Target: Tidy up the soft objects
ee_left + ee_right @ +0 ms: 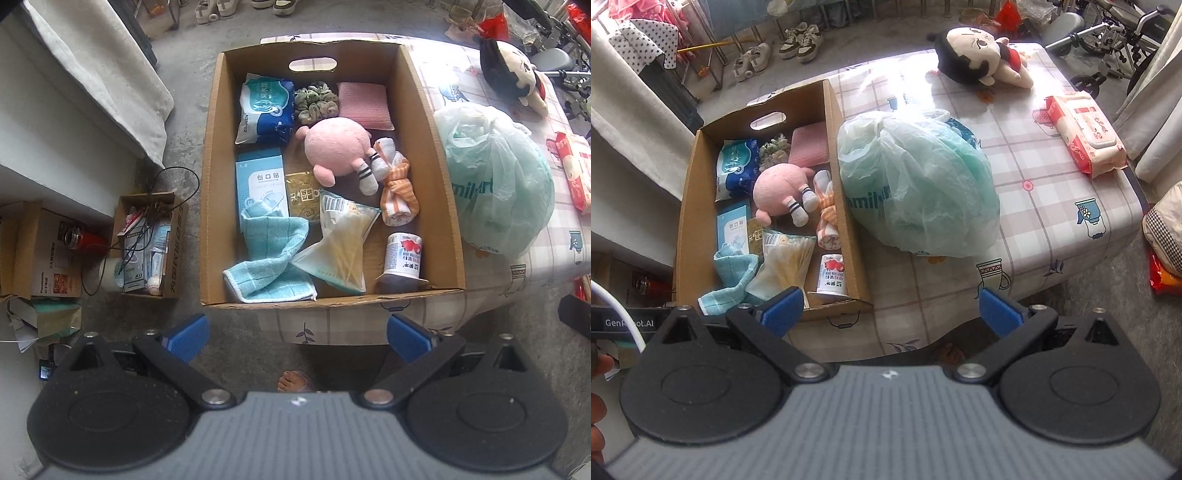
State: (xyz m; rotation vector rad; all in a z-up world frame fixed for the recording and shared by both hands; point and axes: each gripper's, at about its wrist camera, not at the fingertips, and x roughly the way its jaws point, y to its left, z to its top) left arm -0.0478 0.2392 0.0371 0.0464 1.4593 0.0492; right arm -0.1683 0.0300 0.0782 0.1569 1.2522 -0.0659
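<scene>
One cardboard box (210, 184) holds one pink plush toy (338, 147), one blue towel (273, 258), one pink sponge (364, 105), one green scrunchie (316, 101), one tied striped cloth (399, 195), one small bottle (402, 254) and four packets. Outside it, the bench (1052, 192) carries one green plastic bag (923, 184), one dark-haired doll (982, 55) and one pack of wipes (1086, 133). Two pairs of shoes (775, 51) stand on the floor.

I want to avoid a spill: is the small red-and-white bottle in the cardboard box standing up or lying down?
Lying down. The bottle rests on its side on the box floor, near corner.
</scene>
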